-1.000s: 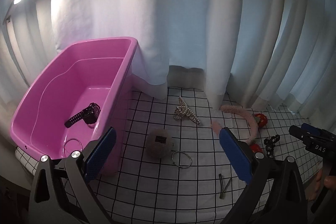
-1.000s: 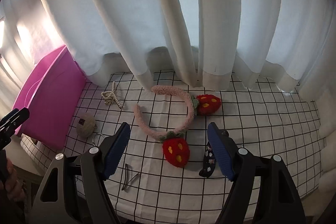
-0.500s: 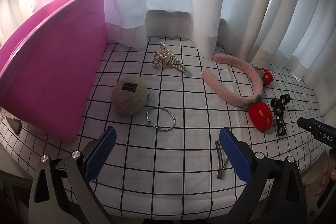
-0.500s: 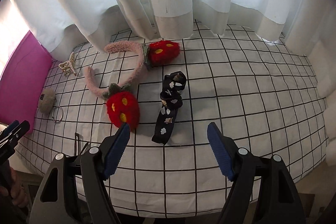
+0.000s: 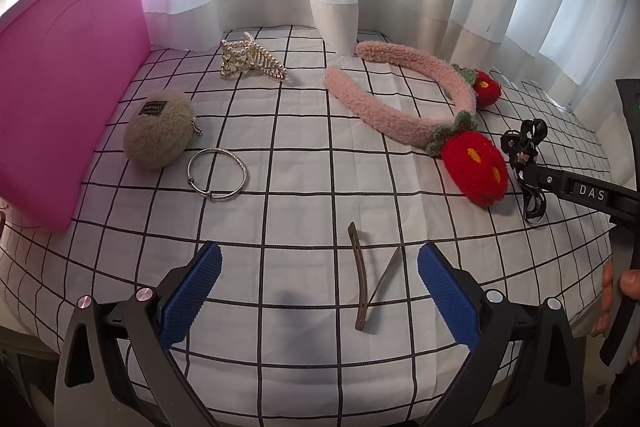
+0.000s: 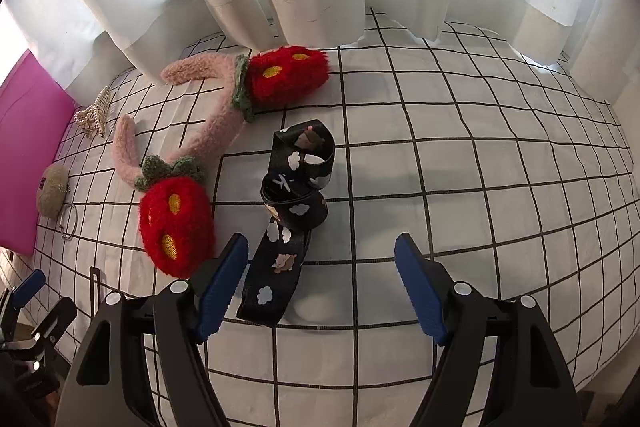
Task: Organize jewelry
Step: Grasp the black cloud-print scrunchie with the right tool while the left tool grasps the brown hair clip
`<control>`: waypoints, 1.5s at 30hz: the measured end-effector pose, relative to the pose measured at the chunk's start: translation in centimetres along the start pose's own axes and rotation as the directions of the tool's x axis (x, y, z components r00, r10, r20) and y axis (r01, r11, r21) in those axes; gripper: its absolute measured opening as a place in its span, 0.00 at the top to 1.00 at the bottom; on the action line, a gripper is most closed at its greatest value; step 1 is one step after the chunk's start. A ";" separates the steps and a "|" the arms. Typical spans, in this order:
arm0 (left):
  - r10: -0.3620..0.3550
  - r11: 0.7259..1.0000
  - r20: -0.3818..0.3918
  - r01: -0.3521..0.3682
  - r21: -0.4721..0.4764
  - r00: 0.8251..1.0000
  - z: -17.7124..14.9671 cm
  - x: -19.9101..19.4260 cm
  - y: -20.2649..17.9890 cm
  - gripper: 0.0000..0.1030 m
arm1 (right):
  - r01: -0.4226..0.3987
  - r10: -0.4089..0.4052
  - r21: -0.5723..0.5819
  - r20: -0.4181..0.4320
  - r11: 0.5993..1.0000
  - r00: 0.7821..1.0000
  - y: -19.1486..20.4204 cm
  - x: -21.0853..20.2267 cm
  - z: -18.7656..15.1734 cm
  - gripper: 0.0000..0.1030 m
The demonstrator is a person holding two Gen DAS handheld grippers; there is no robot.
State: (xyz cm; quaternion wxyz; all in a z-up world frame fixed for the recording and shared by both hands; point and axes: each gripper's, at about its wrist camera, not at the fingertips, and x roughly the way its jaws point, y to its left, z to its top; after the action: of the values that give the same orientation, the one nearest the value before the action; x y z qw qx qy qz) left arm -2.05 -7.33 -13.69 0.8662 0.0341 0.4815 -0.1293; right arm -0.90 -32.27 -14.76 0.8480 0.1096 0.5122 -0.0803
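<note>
A: While the left gripper [image 5: 318, 277] hangs with blue pads spread and empty, what lies on the white black-grid cloth [image 5: 304, 187]?

B: From the left: magenta plastic bin [image 5: 68, 99], beige fuzzy pompom [image 5: 158, 135], thin silver bangle [image 5: 217, 174], pearl claw clip [image 5: 250, 62], brown snap hair clip [image 5: 362, 277] between the pads.

A: And rightward?

B: Pink fleece strawberry headband [image 6: 188, 147], then black patterned ribbon bow [image 6: 296, 203] just ahead of the right gripper [image 6: 320, 283], likewise wide apart, holding nothing.

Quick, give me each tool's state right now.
Left tool: open, holding nothing, above the brown hair clip.
Right tool: open, holding nothing, over the black patterned strap.
</note>
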 end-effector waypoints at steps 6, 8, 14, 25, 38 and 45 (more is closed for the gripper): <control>0.013 1.000 0.003 -0.013 0.007 1.000 -0.7 0.9 -1.1 0.06 | 0.002 -0.002 -0.021 -0.009 1.000 1.000 0.4 1.1 0.2 0.30; 0.023 1.000 0.004 -0.023 0.017 1.000 -0.9 1.1 -1.5 0.06 | 0.013 -0.014 -0.040 -0.010 0.999 1.000 0.6 1.4 0.2 0.30; 0.033 0.999 0.015 -0.033 0.042 0.999 -1.1 1.8 -2.8 0.06 | 0.025 -0.026 -0.062 -0.016 0.998 1.000 0.8 1.9 0.1 0.30; 0.029 0.997 -0.003 -0.029 0.069 1.000 -1.6 3.0 -4.4 0.06 | 0.046 -0.045 -0.085 0.011 0.995 0.999 0.7 2.0 0.1 0.29; 0.048 0.997 0.079 -0.053 0.059 0.996 -2.5 3.4 -4.8 0.05 | 0.077 -0.074 -0.095 0.041 0.992 0.996 0.7 2.7 0.0 0.17; 0.059 0.997 0.068 -0.062 0.043 0.996 -2.3 3.3 -4.9 0.05 | 0.064 -0.059 -0.113 0.048 0.991 0.997 0.5 2.7 0.0 0.17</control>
State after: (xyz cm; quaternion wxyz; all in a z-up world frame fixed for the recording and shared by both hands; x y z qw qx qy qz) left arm -3.58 -12.27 -17.38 0.8844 0.0638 0.4479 -0.1147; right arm 0.49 -31.82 -17.13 0.8611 0.0430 0.5003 -0.0794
